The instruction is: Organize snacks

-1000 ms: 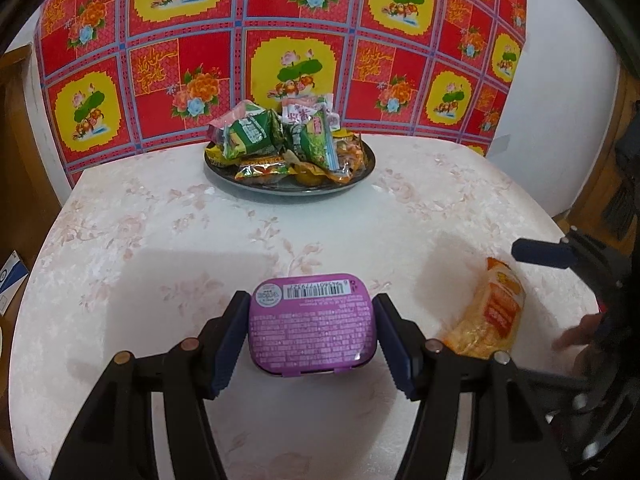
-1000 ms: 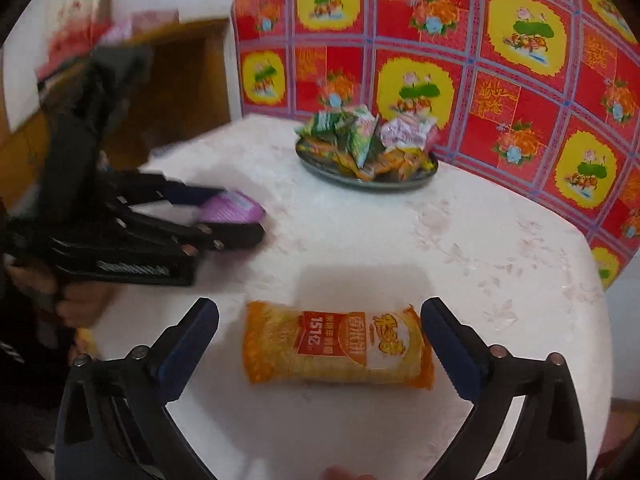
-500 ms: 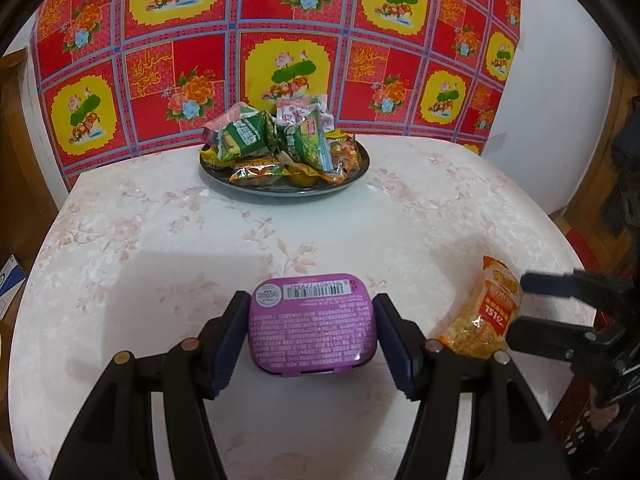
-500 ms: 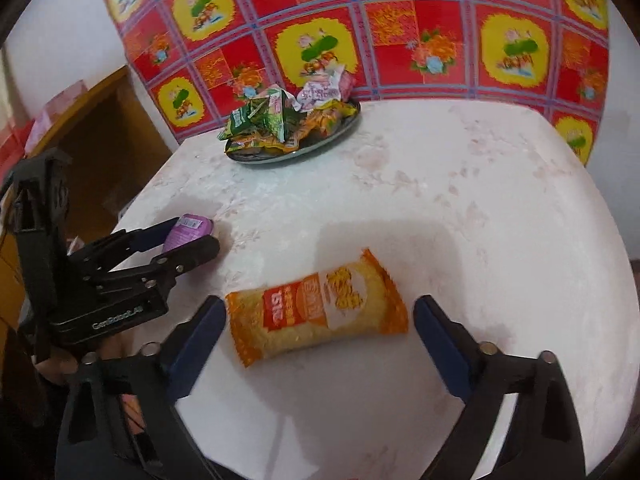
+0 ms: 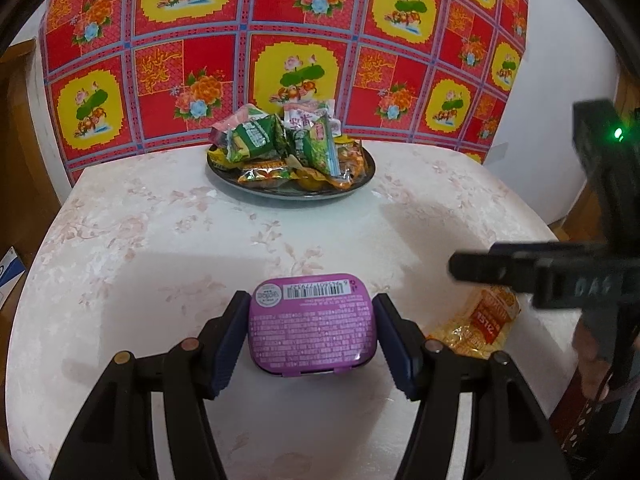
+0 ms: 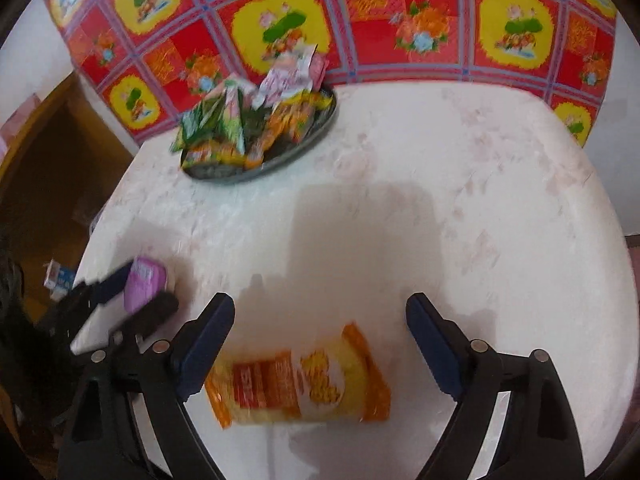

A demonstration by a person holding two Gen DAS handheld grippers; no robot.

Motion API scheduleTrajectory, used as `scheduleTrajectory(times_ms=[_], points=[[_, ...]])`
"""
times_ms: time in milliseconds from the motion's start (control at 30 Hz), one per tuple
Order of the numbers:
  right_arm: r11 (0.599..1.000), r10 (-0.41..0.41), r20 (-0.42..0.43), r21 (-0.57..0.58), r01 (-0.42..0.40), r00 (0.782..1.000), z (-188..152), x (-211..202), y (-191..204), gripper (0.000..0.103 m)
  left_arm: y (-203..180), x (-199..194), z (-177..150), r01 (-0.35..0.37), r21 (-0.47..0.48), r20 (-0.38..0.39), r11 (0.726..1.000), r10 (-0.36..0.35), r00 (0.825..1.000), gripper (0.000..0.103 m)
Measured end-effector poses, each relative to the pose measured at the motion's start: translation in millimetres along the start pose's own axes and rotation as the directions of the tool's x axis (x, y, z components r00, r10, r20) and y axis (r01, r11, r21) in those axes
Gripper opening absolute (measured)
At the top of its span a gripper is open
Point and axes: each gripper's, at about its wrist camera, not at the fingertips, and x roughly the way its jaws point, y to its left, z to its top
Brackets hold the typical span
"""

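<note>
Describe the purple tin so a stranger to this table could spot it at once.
Start at the plate heaped with snack packets at the far side of the pale round table. Come to the near edge: the purple tin sits between the left tongs. It alone is a hard, rounded box, barcode up; the orange packet beside it is soft.

Lighting: indoor, moderately bright, even, warm cast; source out of view. Shadows: soft grey patches on the pale worktop (image 5: 160, 240), one broad patch near its middle in the right wrist view. Glare: none strong; faint sheen on the snack wrappers (image 5: 288, 148). Focus: left wrist view sharp, print on the purple tin (image 5: 312, 320) visible though not readable; right wrist view smeared by motion blur, orange packet (image 6: 300, 384) lettering illegible. Distortion: heavy fisheye bending, dark vignette in the corners.
</note>
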Motion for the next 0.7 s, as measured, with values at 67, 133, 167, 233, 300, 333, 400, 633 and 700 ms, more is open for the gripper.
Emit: scheduleTrajectory(times_ms=[67, 133, 167, 233, 300, 333, 400, 633, 700], points=[[1.0, 0.021, -0.001, 0.02, -0.02, 1.0, -5, -12, -1, 0.09, 0, 0, 0, 0.008, 0.002, 0.0, 1.0, -0.008, 1.0, 0.065], [0.99, 0.11, -0.062, 0.097, -0.103, 0.992, -17, -20, -3, 0.09, 0, -1, -1, 0.015, 0.005, 0.004, 1.0, -0.015, 1.0, 0.065], [0.979, 0.152, -0.091, 0.151, -0.137, 0.984, -25, -23, -4, 0.09, -1, -2, -1, 0.014, 0.006, 0.009, 1.0, -0.014, 1.0, 0.065], [0.967, 0.188, -0.087, 0.192, -0.169, 0.978, -39, -32, 0, 0.09, -1, -3, -1, 0.012, 0.008, 0.018, 1.0, -0.012, 1.0, 0.065], [0.968, 0.183, -0.084, 0.187, -0.165, 0.979, -43, -31, 3, 0.09, -2, -4, -1, 0.004, 0.008, 0.025, 1.0, -0.005, 1.0, 0.065], [0.965, 0.181, -0.094, 0.209, -0.158, 0.979, -43, -27, 2, 0.09, -2, -5, -2, -0.002, 0.007, 0.03, 1.0, 0.002, 1.0, 0.065], [0.954, 0.187, -0.089, 0.256, -0.159, 0.978, -43, -23, -2, 0.09, -1, -7, -2, -0.012, 0.002, 0.039, 1.0, 0.011, 0.999, 0.065], [0.99, 0.04, -0.11, 0.138, -0.024, 0.993, -3, 3, 8, 0.09, 0, -3, -1, -0.009, -0.006, 0.016, 1.0, 0.009, 1.0, 0.065], [0.998, -0.048, -0.142, 0.037, 0.053, 0.989, 7, 14, 19, 0.09, 2, -4, -1, -0.005, -0.015, 0.018, 1.0, 0.006, 1.0, 0.065]])
